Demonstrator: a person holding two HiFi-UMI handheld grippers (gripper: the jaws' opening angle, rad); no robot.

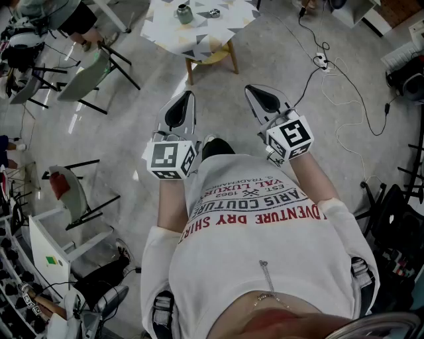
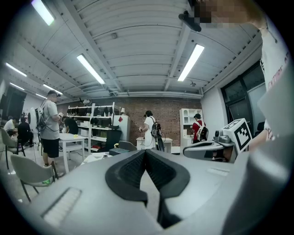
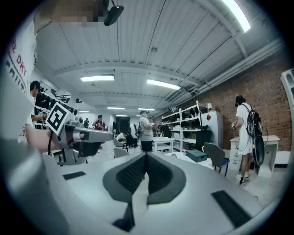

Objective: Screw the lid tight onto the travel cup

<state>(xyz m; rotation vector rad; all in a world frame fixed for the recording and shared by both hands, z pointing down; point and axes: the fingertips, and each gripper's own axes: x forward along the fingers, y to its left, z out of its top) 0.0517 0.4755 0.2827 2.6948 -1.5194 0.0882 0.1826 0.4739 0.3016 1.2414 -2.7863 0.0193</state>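
So, two grippers here and both are clenched with nothing in them. The left gripper (image 1: 189, 96) has its jaws pressed flat together, no gap, and its own view shows just the two dark pads meeting with nothing between them. It's the same for the right gripper (image 1: 250, 89): pads touching and nothing caught in there. Each one carries one marker cube (image 1: 171, 159), so that's two cubes total. The person holds both grippers side by side in front of their chest, tips pointing toward the table (image 1: 165, 30).

That table is the small one with the triangle-patterned top and wooden legs, and it's well apart from both grippers. On it I count two things: one travel cup (image 1: 183, 13), standing upright, greyish-green, and just to the right of it one small dark round piece, the lid (image 1: 214, 12). They sit near each other but aren't touching, so the lid is off the cup.

Off to the table's left I count three chairs (image 1: 85, 74), all on the floor. To the table's right is one power strip (image 1: 321, 61), with cables (image 1: 361, 99) trailing away from it.
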